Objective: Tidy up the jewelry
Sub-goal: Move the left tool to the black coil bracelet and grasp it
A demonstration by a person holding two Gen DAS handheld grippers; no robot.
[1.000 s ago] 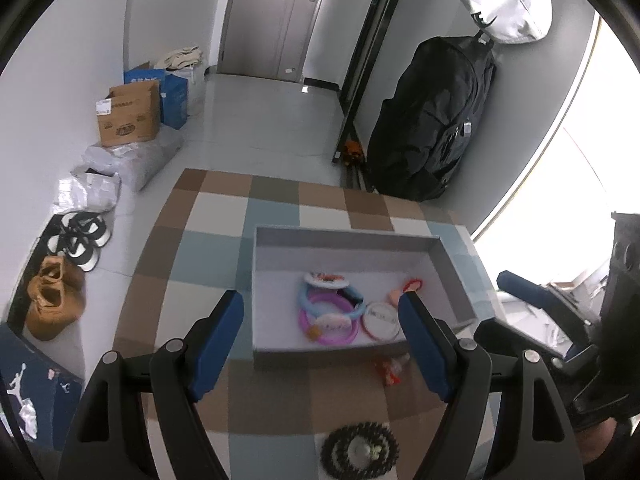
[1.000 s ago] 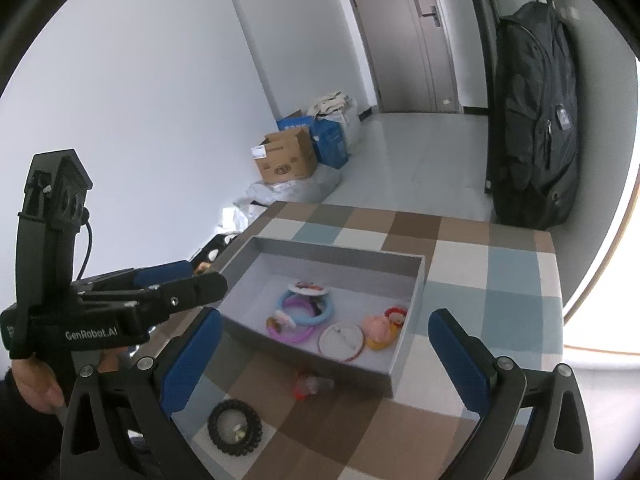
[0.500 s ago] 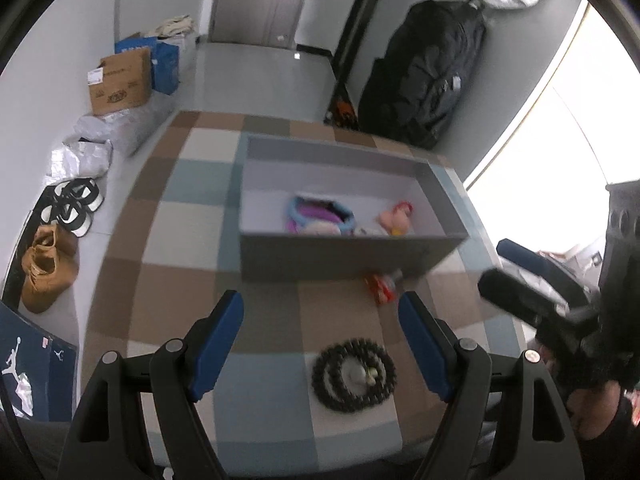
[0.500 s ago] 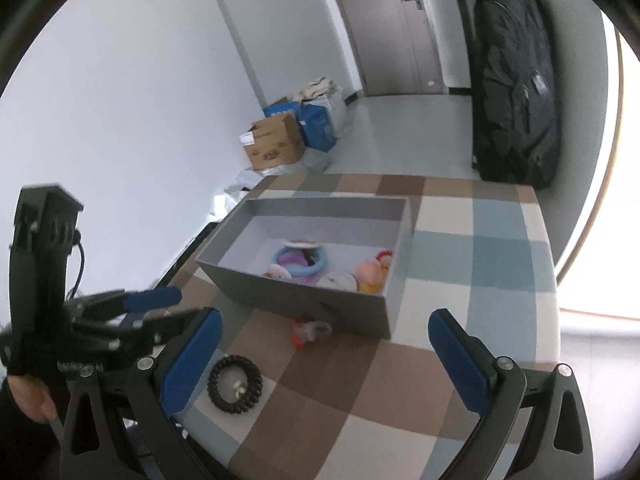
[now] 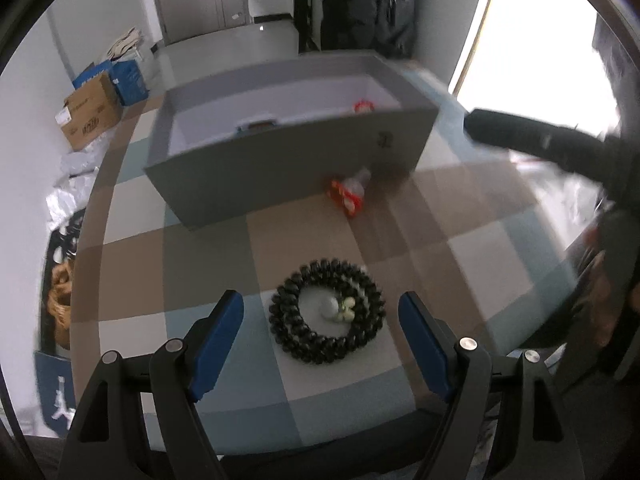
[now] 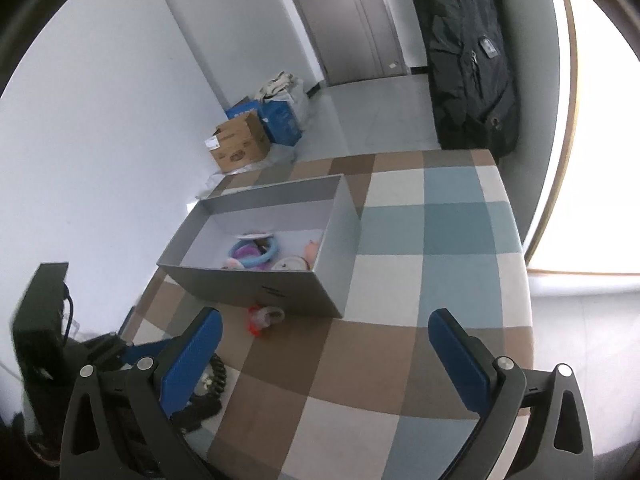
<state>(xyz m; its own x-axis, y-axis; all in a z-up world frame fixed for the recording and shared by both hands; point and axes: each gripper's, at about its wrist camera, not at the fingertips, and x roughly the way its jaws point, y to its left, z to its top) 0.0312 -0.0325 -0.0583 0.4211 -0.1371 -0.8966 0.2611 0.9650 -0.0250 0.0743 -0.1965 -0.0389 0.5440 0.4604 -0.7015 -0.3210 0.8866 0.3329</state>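
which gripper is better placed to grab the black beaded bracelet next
Left. The left gripper is open with the black beaded bracelet lying centred between its blue fingers on the checkered tablecloth. The right gripper, also open, faces the grey box, with the bracelet off by its left finger.

Two wrist views, both angled down across the checkered bench (image 5: 472, 264).
Left view sits low and near, facing the grey box (image 5: 280, 168); right view looks from farther right, sharing box (image 6: 256, 284) and bench (image 6: 440, 240).
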